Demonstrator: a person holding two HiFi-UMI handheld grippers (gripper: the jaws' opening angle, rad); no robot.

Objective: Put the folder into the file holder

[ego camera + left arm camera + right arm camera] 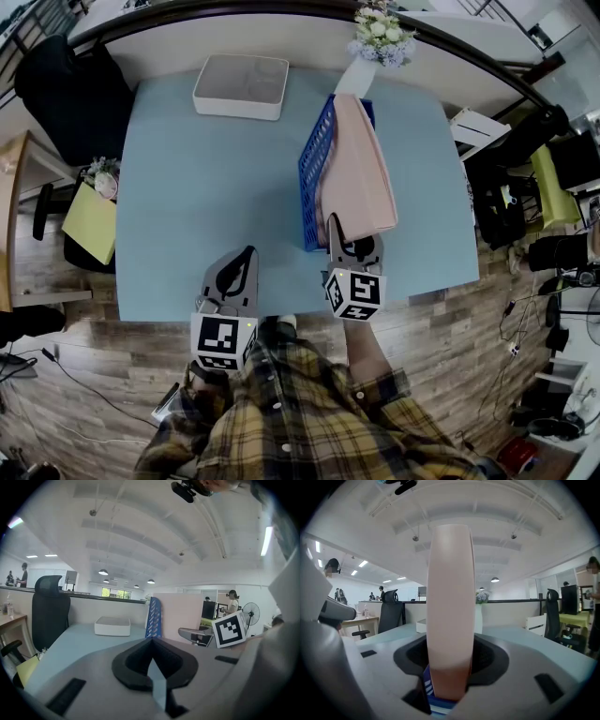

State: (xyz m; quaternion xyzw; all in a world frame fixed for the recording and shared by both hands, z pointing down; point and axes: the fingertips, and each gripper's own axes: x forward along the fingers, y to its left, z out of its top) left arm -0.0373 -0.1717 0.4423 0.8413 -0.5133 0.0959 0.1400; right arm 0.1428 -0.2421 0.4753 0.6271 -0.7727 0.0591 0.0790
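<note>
The pink folder point(361, 169) stands on edge inside the blue holder point(314, 159), which lies along the right part of the light-blue table point(206, 187), its far end near a vase of flowers point(380, 36). The folder leans to the right, away from the holder's lattice side, and its near end sticks out toward the table's front edge. The right gripper point(342, 234) sits at that near end, with the folder's spine running straight up between its jaws. In the right gripper view the folder fills almost the whole gap. The jaws are spread around it rather than pinching it: the folder seems to lie against the right-hand jaw, while a thin strip of the holder shows between it and the other jaw. The left gripper point(246, 255) hangs over the table's near edge, left of the holder and well apart from it. Its jaws are pressed together with nothing between them. A white box point(241, 86) rests at the table's far side.
</note>
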